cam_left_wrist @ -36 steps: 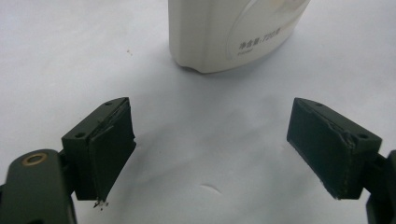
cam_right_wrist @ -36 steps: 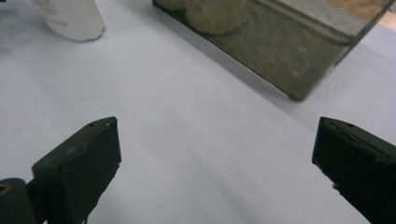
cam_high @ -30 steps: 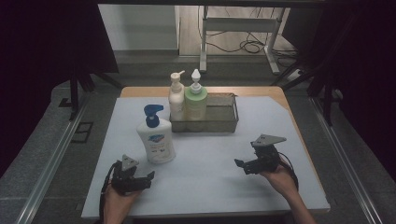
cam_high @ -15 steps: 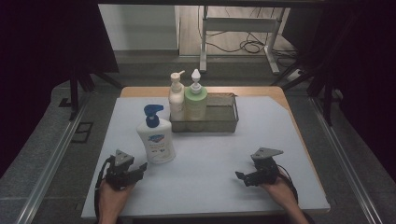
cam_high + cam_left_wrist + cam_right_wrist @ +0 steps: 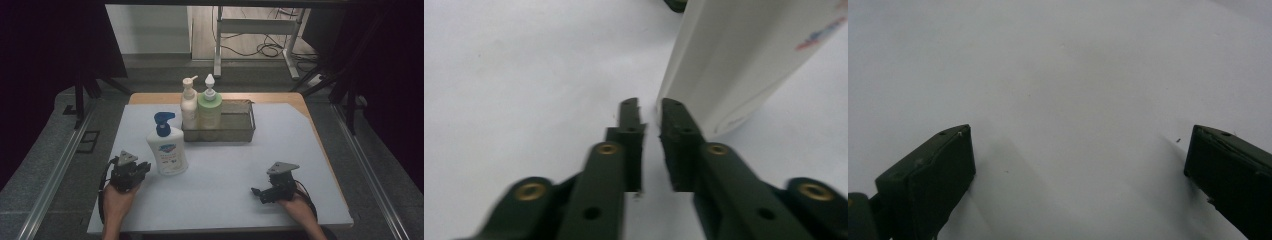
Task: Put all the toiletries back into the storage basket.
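A white soap bottle with a blue pump [image 5: 167,155] stands on the white table top [image 5: 225,170], left of the middle. My left gripper [image 5: 145,167] lies just to its left, pointing at its base. In the left gripper view the jaws [image 5: 646,105] have just been closing and now stand almost together with nothing between them; the bottle's white side [image 5: 734,55] rises just past the right fingertip. My right gripper [image 5: 256,192] rests low near the front right of the table, its jaws [image 5: 1078,135] wide open over bare white surface.
A metal wire basket [image 5: 235,132] stands behind the bottle at the table's middle back, holding a cream pump bottle [image 5: 188,102] and a green one [image 5: 209,107] at its left end. The table's front edge runs close to both hands.
The left gripper's jaws have gone from wide open to nearly together, and that hand has crept forward beside the bottle. The right hand has sunk toward the table's front.
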A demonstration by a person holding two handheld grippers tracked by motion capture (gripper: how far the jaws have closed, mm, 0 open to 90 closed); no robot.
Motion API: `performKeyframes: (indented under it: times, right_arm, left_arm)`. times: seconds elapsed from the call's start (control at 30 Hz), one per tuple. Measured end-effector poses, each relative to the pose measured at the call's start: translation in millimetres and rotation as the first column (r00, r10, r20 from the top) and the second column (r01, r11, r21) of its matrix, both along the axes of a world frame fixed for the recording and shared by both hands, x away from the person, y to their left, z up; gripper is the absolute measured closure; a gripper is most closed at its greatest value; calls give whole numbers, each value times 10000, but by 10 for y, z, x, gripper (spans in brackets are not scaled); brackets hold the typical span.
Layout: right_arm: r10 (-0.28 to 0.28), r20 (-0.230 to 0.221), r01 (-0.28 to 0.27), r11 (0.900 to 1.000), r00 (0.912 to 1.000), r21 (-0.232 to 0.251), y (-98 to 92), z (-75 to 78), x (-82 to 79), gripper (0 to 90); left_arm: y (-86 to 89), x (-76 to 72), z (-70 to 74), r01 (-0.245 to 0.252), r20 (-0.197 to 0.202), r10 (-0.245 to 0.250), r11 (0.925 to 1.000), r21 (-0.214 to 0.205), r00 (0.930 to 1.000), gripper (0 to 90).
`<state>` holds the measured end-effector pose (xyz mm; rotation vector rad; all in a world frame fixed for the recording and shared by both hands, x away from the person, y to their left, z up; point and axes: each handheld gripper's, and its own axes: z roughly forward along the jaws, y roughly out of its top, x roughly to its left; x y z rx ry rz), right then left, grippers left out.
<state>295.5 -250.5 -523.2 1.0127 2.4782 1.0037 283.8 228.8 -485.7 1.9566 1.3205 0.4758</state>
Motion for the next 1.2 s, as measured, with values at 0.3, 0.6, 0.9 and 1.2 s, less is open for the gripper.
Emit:
performKeyframes:
  times: [0.3,0.6,0.9,1.2]
  right_arm:
    - [7,26,-7,10000,10000,23,-3,-3,-1,0]
    - [3,27,-3,10000,10000,33,-4,-3,-3,0]
    - [14,29,-14,10000,10000,27,-5,-4,-2,0]
    - [13,34,-13,10000,10000,26,-5,-4,-3,0]
  left_arm:
    - [-4,250,-94,10,-4,-10,9999,-111,10000,893]
    - [-84,385,-191,374,78,-371,9981,-492,9993,893]
    - [-72,340,-252,468,83,-462,9922,-1159,9989,894]
    - [-169,258,-240,825,31,-827,9907,-1082,9966,893]
